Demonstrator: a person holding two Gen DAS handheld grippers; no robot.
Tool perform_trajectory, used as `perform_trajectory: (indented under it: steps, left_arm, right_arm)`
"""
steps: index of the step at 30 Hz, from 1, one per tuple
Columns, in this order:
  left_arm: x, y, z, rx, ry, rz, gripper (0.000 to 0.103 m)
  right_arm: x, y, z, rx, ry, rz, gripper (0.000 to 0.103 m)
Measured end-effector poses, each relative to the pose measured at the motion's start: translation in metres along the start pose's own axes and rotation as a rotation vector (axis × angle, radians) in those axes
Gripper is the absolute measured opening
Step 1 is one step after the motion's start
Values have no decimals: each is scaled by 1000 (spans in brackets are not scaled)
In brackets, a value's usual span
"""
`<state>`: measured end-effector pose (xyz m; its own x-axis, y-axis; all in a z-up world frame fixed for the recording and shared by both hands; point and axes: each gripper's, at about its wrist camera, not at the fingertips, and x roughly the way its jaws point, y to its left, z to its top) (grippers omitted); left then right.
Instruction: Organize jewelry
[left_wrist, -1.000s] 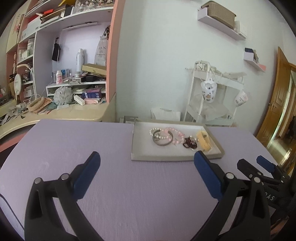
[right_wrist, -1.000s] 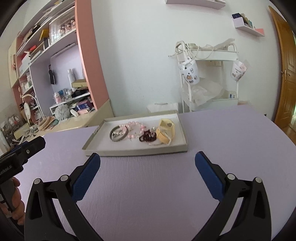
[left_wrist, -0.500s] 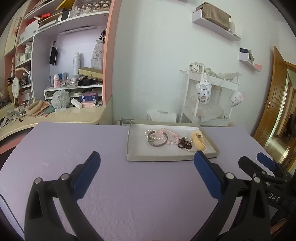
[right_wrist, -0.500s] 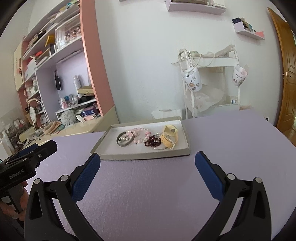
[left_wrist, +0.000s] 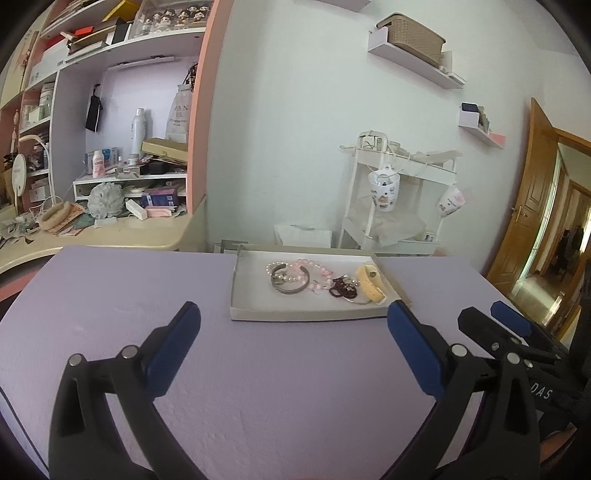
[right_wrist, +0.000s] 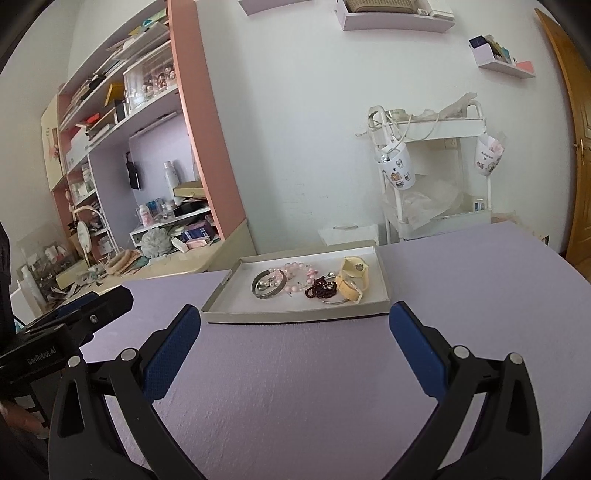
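The left claw (left_wrist: 293, 321) is spread wide, its blue pads (left_wrist: 173, 347) far apart with only bare lilac surface (left_wrist: 110, 295) between them; it holds and touches nothing. The right claw (right_wrist: 294, 323) is spread just as wide and is likewise empty, hovering above the same surface.

The jewelry lies in a shallow grey-white tray (left_wrist: 295, 314) toward 12 o'clock of both claws, well apart from the fingertips. In the tray, from 9 o'clock to 3 o'clock, lie a dark metal bangle (left_wrist: 291, 286) with a strand of white pearls (left_wrist: 282, 273) looped through it, a pink bead bracelet (left_wrist: 319, 273), a dark maroon bead bracelet (left_wrist: 341, 290), and a pale yellow band (left_wrist: 371, 284) curled on its side. The pieces touch and overlap in one loose cluster in the right half of the tray; its left part is bare.

The left wrist view shows the right claw's black body and blue tip at about 3 o'clock, low beside the tray's near right corner. The right wrist view shows the left claw's black body at 9 o'clock, with lettering on its side, and part of a hand (right_wrist: 20, 428) at 8 o'clock. The right view also shows a thin silver ring (right_wrist: 334, 301) under the yellow band's near end more clearly, and a small plaque on the band's face.
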<state>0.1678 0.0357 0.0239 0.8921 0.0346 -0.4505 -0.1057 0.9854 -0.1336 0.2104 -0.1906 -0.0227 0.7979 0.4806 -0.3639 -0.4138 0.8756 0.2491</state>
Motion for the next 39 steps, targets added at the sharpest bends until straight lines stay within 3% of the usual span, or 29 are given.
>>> perform_trajectory:
  steps: [39]
  left_arm:
    - [6,5,-3,-26,37,19,101]
  right_arm:
    - [8,4,-6,4,49,5,102]
